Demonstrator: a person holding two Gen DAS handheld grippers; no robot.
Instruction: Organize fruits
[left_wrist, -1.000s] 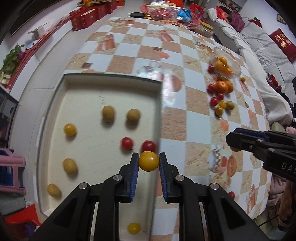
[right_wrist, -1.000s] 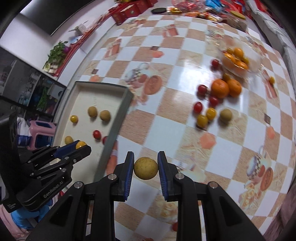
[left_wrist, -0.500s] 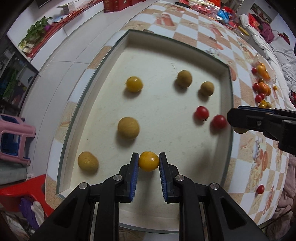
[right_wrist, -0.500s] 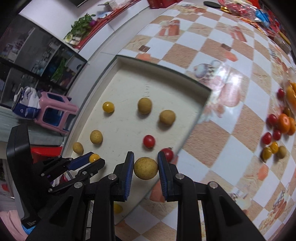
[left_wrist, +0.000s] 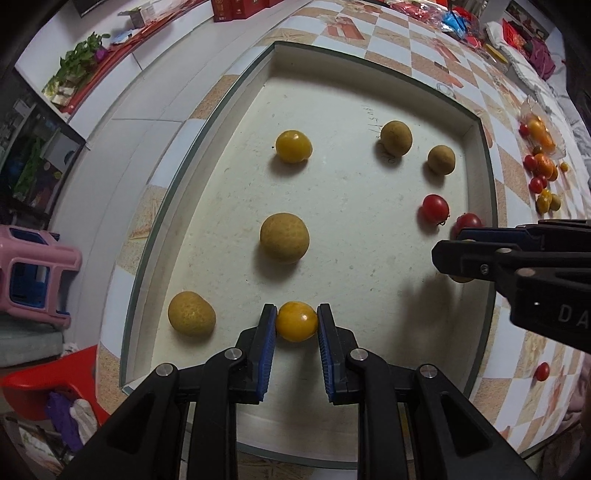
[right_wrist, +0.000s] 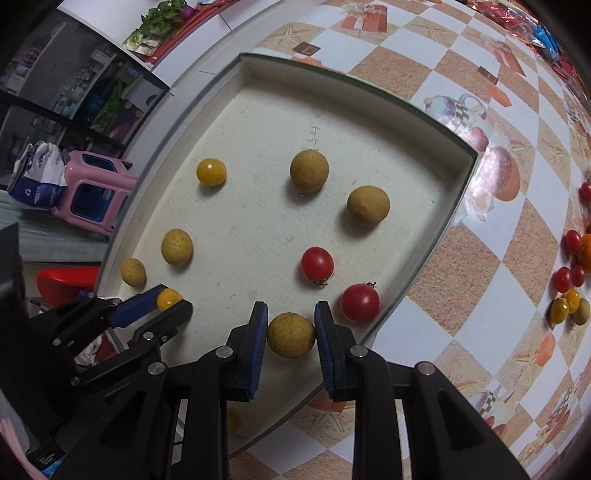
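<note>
Our left gripper (left_wrist: 296, 322) pinches a yellow tomato (left_wrist: 296, 321) between its blue pads over the near part of the white tray (left_wrist: 207, 122). Our right gripper (right_wrist: 290, 334) clamps a tan round fruit (right_wrist: 291, 335) above the tray's near edge, just beside two red tomatoes (right_wrist: 317, 263). More fruit (right_wrist: 567, 308) lies on the checkered table (right_wrist: 480, 280).

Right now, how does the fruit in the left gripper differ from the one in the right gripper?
The yellow tomato in the left gripper is smooth, glossy and orange-yellow; the longan in the right gripper is dull, speckled tan. The longan looks somewhat larger. The yellow tomato sits near the tray's front-left, the longan by the two red tomatoes. Both are clamped over the tray.
</note>
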